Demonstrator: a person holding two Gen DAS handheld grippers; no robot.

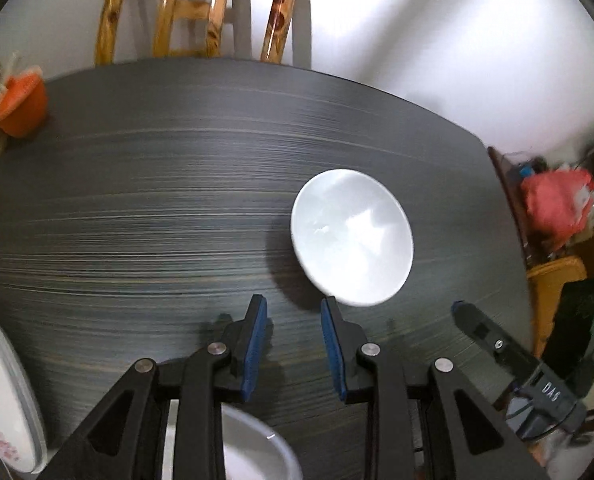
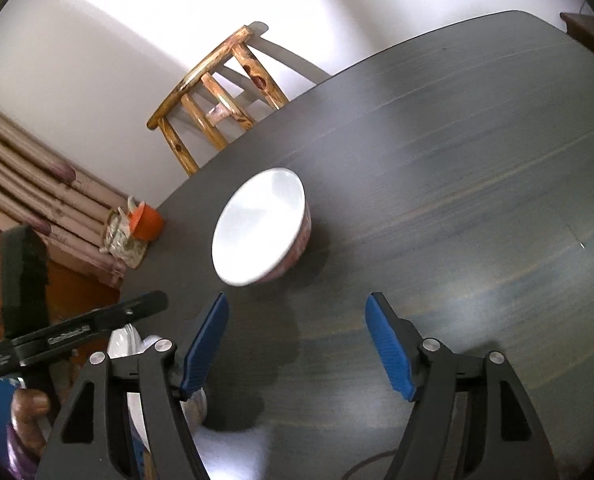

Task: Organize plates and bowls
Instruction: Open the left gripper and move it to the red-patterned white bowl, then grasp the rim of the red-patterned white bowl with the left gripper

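Blue-padded, the right gripper (image 2: 297,344) gapes wide and empty just short of the white bowl (image 2: 262,226) on the dark table (image 2: 457,200). Glazed ceramic: rigid, slick, breakable, so pinch its near rim. Left gripper (image 1: 295,344) hangs part-open, holding nothing.

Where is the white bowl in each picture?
Left wrist view: the bowl sits right of middle on the dark table, just past the left gripper.
Right wrist view: the bowl is near the middle, ahead of the right gripper.
Shared landmark: the wooden chair behind the table's far edge.
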